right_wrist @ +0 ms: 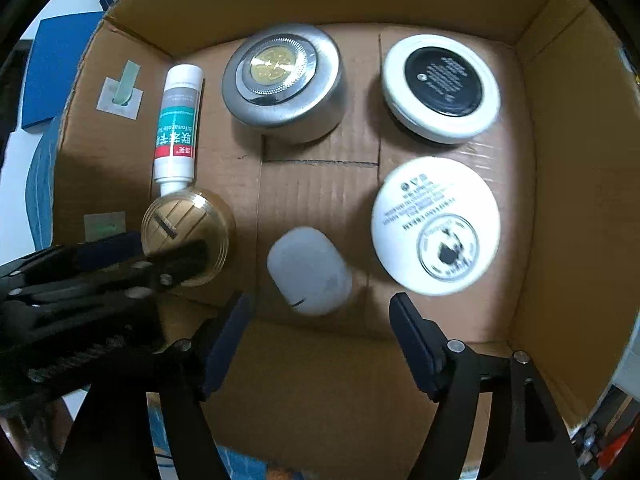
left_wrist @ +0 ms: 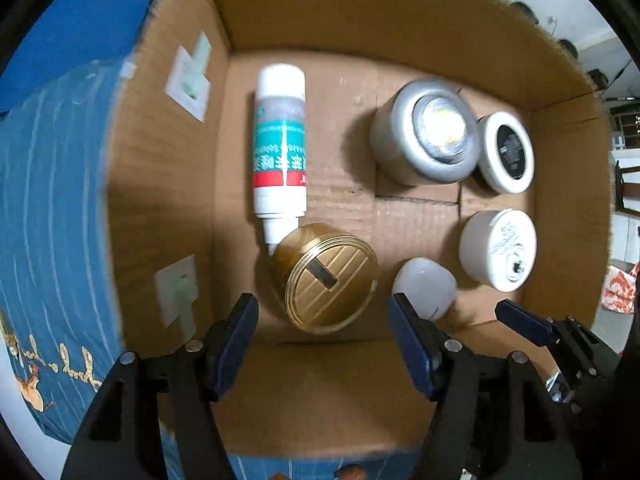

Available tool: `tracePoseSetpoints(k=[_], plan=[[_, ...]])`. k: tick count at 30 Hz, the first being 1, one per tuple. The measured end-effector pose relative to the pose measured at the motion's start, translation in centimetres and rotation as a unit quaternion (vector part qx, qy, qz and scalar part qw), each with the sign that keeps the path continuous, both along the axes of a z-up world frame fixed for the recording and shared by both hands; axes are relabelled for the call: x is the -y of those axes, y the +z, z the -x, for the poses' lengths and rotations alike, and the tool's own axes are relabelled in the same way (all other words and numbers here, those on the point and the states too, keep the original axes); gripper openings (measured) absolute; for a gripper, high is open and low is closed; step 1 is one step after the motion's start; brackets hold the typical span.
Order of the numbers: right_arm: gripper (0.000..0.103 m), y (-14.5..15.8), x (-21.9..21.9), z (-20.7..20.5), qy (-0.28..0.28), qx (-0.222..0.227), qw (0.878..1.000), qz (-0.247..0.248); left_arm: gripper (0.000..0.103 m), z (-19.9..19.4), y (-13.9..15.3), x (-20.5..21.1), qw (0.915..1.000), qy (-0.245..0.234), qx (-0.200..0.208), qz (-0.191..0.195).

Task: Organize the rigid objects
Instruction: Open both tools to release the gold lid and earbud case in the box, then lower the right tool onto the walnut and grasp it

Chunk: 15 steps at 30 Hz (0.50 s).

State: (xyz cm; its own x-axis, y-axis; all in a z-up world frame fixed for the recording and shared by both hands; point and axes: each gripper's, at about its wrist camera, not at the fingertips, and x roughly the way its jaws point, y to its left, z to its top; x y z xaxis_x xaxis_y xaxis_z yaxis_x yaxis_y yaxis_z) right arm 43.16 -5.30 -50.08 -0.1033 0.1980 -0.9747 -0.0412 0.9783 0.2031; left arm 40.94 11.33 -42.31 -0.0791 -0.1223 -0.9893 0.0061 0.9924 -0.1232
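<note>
An open cardboard box (left_wrist: 360, 12) holds every object. A gold ribbed round jar (left_wrist: 326, 278) lies tilted at the box's near left, against the nozzle of a white tube (left_wrist: 280, 140) with a teal and red label. My left gripper (left_wrist: 324, 318) hangs over the jar, open, with a gap on each side. A small white rounded case (right_wrist: 308, 270) rests on the box floor just ahead of my right gripper (right_wrist: 320, 310), whose jaws stand open and clear of it. The left gripper's dark fingers (right_wrist: 176, 260) cross over the gold jar (right_wrist: 192, 216) in the right wrist view.
A silver round tin (right_wrist: 280, 80), a white jar with a black label (right_wrist: 440, 84) and a white printed lid (right_wrist: 436, 224) fill the box's far and right side. A blue patterned cloth (left_wrist: 52, 220) lies outside the left wall. Bare cardboard shows mid-box.
</note>
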Motion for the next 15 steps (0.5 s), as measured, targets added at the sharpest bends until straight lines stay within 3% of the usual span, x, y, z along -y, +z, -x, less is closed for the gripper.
tracePoseSetpoints(k=[4, 5, 6, 15], plan=[[0.091, 1.9, 0.9, 1.3, -0.008, 0.021, 1.000, 0.002, 0.079, 2.1, 3.6, 0.2, 0.9979, -0.002, 0.059, -0.026], [0.101, 2.4, 1.1, 1.6, -0.012, 0.025, 1.000, 0.001, 0.085, 2.3, 4.5, 0.3, 0.9968, -0.002, 0.073, -0.033], [0.103, 2.9, 1.3, 1.9, -0.015, 0.030, 0.999, 0.002, 0.092, 3.0, 5.4, 0.3, 0.9951, -0.004, 0.088, -0.044], [0.103, 8.5, 3.5, 5.1, -0.047, 0.102, 0.992, 0.055, 0.096, 5.7, 11.0, 0.1, 0.9828, 0.003, 0.171, -0.071]])
